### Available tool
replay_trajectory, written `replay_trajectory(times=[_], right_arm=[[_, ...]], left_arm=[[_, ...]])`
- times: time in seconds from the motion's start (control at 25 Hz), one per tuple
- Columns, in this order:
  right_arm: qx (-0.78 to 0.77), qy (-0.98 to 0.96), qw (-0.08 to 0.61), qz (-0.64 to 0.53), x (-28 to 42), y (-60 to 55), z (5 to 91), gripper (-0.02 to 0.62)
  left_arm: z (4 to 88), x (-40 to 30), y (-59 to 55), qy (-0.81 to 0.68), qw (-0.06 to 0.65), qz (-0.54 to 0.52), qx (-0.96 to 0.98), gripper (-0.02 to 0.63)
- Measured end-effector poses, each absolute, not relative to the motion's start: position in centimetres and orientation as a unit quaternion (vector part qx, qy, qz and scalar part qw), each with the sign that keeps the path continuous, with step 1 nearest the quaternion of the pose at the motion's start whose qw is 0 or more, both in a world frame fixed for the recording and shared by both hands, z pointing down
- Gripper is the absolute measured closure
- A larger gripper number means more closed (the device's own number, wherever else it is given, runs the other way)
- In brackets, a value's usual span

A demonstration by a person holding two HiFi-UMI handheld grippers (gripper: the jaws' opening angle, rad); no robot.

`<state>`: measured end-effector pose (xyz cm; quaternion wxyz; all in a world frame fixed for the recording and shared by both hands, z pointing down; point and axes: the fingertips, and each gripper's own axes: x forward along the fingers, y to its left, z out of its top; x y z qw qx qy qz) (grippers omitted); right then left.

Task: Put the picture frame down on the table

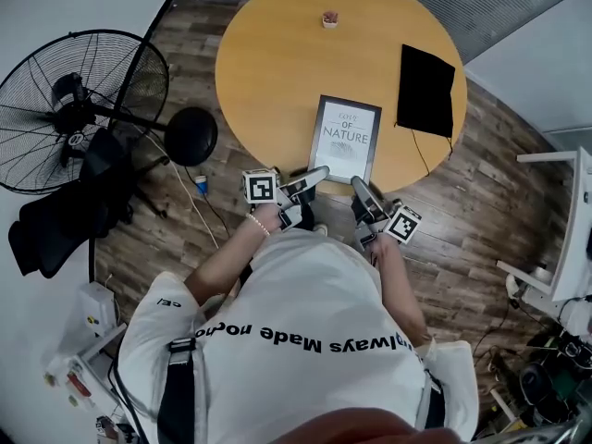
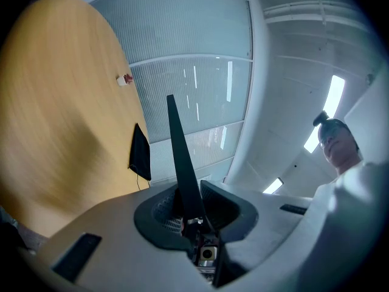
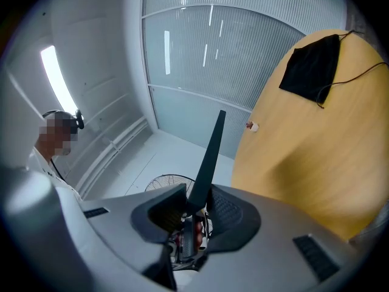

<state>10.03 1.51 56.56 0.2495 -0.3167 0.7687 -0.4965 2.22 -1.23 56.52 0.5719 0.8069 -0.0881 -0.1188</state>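
The picture frame (image 1: 346,138), black-edged with a white print, is held face up over the near part of the round wooden table (image 1: 277,54). My left gripper (image 1: 317,174) is shut on its near left corner and my right gripper (image 1: 360,186) on its near right corner. In the left gripper view the frame (image 2: 179,157) shows edge-on as a thin dark blade pinched in the gripper (image 2: 189,210), with the tabletop (image 2: 55,120) beside it. The right gripper view shows the same blade (image 3: 208,157) clamped in the gripper (image 3: 196,207), with the table (image 3: 316,145) at the right.
A black cloth (image 1: 426,91) with a cord lies on the table's right side. A small pot (image 1: 330,18) stands at the far edge. A floor fan (image 1: 79,109) and a black round stool (image 1: 191,135) stand left of the table. White furniture (image 1: 564,248) is at the right.
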Motion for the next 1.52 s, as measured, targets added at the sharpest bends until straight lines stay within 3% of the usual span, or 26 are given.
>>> replay_trajectory(times=[1.52], right_arm=[[-0.328, 0.765, 0.233, -0.503, 5.2, -10.3, 57.2, 0.476]], left_arm=[[56.9, -2.5, -13.1, -0.078, 0.588, -0.117, 0.796, 0.529]])
